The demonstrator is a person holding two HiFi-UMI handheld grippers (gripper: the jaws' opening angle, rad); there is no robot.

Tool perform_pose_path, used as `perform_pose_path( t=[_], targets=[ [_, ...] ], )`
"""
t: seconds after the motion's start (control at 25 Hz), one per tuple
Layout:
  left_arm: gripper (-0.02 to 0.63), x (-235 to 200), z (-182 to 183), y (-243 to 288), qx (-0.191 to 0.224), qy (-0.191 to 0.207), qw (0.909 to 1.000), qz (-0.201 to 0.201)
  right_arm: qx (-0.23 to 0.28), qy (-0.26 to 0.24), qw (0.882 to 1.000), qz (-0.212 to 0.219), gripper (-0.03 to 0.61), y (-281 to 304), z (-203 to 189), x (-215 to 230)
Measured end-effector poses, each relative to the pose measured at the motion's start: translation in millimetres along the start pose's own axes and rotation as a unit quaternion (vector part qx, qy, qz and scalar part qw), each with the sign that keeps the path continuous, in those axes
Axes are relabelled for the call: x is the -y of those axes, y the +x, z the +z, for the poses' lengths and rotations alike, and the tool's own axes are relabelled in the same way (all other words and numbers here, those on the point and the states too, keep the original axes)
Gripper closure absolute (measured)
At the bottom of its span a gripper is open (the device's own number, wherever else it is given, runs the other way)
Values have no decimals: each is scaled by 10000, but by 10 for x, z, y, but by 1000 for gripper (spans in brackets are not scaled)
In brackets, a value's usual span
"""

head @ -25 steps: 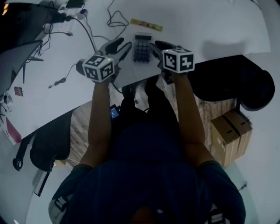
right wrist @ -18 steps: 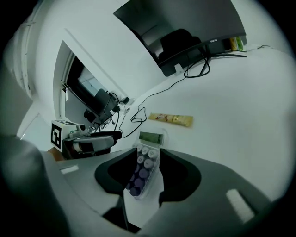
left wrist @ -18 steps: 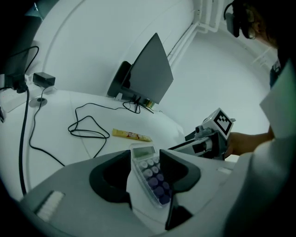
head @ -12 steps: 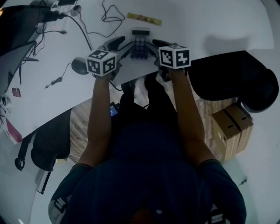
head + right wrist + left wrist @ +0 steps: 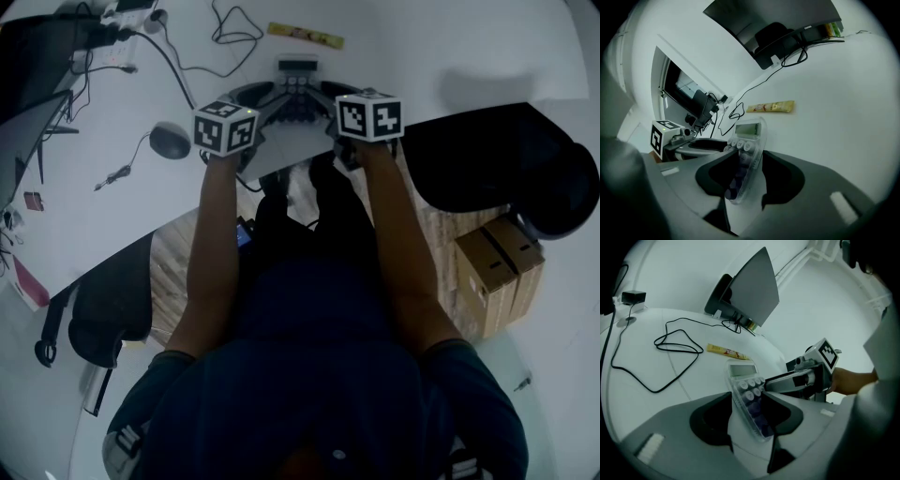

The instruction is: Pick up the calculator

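Note:
The calculator, clear-cased with round keys and a display at its far end, lies near the white desk's front edge. In the left gripper view the calculator runs slanted between the jaws. Both jaw tips of my left gripper touch its sides. These jaws have just been closing on it. The right gripper view shows the calculator the same way. There my right gripper presses on it from both sides. From above, my left gripper and right gripper meet it from either side.
A yellow packet lies just beyond the calculator. Black cables loop at the back left, and a dark mouse sits left of my left gripper. A monitor stands at the back. Cardboard boxes rest on the floor to the right.
Both grippers have come down and inward onto the calculator. A second ago the fingers stood apart beside it; now they close around it from both sides.

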State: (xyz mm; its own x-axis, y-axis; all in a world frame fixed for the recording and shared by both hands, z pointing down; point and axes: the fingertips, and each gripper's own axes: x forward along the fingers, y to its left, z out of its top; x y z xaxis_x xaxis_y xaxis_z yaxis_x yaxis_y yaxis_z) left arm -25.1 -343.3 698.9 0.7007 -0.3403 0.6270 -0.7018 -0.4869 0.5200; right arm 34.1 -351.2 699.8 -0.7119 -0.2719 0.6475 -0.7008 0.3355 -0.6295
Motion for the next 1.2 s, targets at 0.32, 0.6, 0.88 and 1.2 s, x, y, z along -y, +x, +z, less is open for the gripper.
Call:
perform_pose_path(
  t=[0.32, 0.6, 0.88, 1.2],
  targets=[
    [436, 20, 21, -26, 85, 18, 9999, 85, 205, -85, 9997, -98, 437, -33, 16, -8],
    [472, 63, 164, -160, 359, 57, 9992, 178, 522, -302, 9981, -108, 436, -129, 113, -102],
    [472, 193, 417, -378, 699, 199, 9972, 167, 838, -606, 9946, -78, 436, -328, 354, -321],
    [472, 398, 706, -672, 1074, 370, 9935, 79, 1166, -951, 9886, -54, 436, -611, 611, -626]
  ],
)
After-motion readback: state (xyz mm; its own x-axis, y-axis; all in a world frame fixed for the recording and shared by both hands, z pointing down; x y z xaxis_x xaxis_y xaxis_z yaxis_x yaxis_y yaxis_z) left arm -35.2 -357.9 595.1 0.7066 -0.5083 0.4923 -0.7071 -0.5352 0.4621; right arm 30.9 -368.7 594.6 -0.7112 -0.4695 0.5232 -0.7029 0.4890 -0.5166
